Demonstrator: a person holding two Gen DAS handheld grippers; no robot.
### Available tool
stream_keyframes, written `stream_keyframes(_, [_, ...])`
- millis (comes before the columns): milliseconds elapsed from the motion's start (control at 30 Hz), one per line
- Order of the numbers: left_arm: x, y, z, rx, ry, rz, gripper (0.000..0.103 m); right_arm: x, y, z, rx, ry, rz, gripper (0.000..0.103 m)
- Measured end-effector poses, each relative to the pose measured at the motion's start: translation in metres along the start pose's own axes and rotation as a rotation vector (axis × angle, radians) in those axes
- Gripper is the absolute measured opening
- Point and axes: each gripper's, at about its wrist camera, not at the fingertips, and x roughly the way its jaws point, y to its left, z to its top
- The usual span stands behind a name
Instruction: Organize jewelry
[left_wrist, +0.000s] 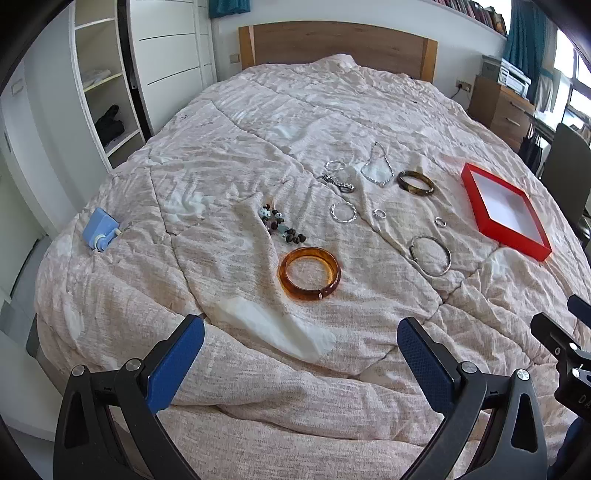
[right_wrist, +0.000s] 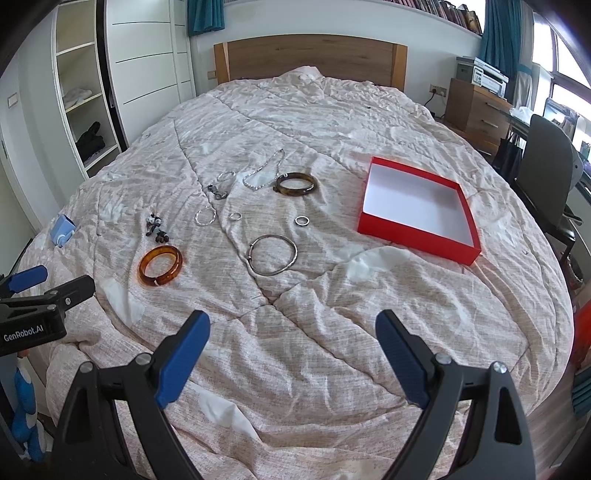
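Pieces of jewelry are being displayed across a wrinkled pink quilted bedspread (right_wrist: 332, 314). A shallow red cardboard box with a white inside (right_wrist: 419, 206) is lying to the right of them all. A translucent amber plastic bangle (right_wrist: 160, 265) is lying nearest on the left, with a cluster of dark and white beads (right_wrist: 157, 228) just behind it. A thin silver metal bangle (right_wrist: 272, 254) is lying in the middle; a small silver ring (right_wrist: 301, 220) is resting behind it. Farther back, a dark tortoiseshell bangle (right_wrist: 295, 183) is lying right of a silver chain necklace (right_wrist: 264, 170). A small pale blue plastic device (left_wrist: 100, 229) is sitting at the bed's left edge.
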Motion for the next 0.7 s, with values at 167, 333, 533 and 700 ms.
stream_keyframes(167, [0.009,0.007,0.001,-0.023,0.019,0.005,0.103,0.005,0.000,0.001,-0.004,0.002,0.015,0.092])
stream_keyframes(333, [0.015,0.009,0.005,-0.029,0.026,-0.005,0.102,0.017,-0.005,0.005,-0.006,0.018,0.042,0.091])
stream_keyframes(533, [0.022,0.002,0.018,-0.008,0.012,-0.044,0.102,0.029,-0.009,0.008,-0.004,0.033,0.055,0.090])
stream_keyframes(700, [0.035,-0.006,0.034,0.012,-0.012,-0.073,0.102,0.043,-0.013,0.010,-0.010,0.055,0.072,0.090])
